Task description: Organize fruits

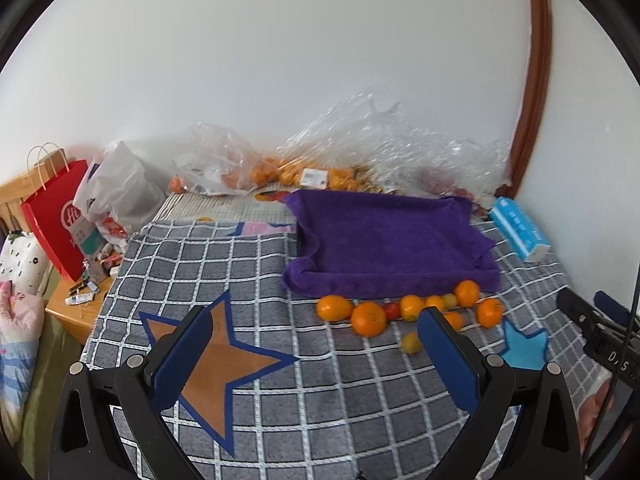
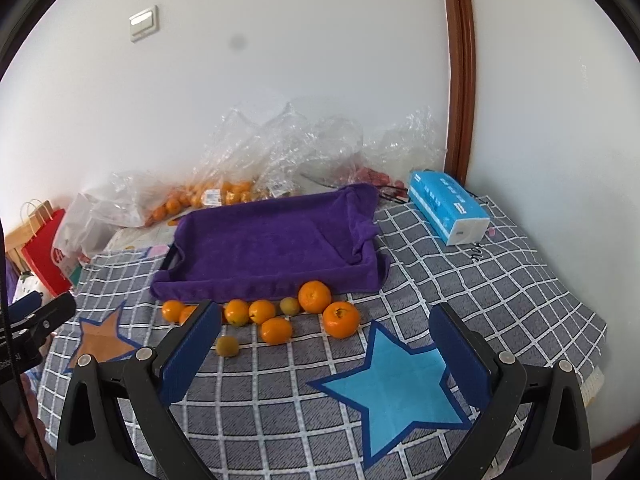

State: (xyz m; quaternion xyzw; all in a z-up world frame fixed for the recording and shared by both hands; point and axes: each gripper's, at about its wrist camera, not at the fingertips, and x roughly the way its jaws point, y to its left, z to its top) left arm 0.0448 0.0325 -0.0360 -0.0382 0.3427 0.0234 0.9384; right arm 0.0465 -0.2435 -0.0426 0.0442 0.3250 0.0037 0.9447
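Both tongs hung wide open and empty over a grey checked cloth (image 2: 500, 276) — the left gripper (image 1: 316, 356) above an orange star (image 1: 216, 364), the right gripper (image 2: 324, 348) above a blue star (image 2: 400, 396). Beyond them, oranges (image 2: 316, 296) and smaller fruit lay scattered just before a purple towel-lined tray (image 2: 276, 240) — more bagged fruit (image 1: 304, 176) sat by the wall

Left of my checked cloth (image 1: 280, 400) a red paper bag (image 1: 56, 216) stands beside a white plastic bag (image 1: 120, 188). A blue tissue pack (image 2: 448, 208) lies on the cloth's far right corner, by the brown door frame (image 2: 460, 80). A light switch (image 2: 143, 23) sits on the wall above.
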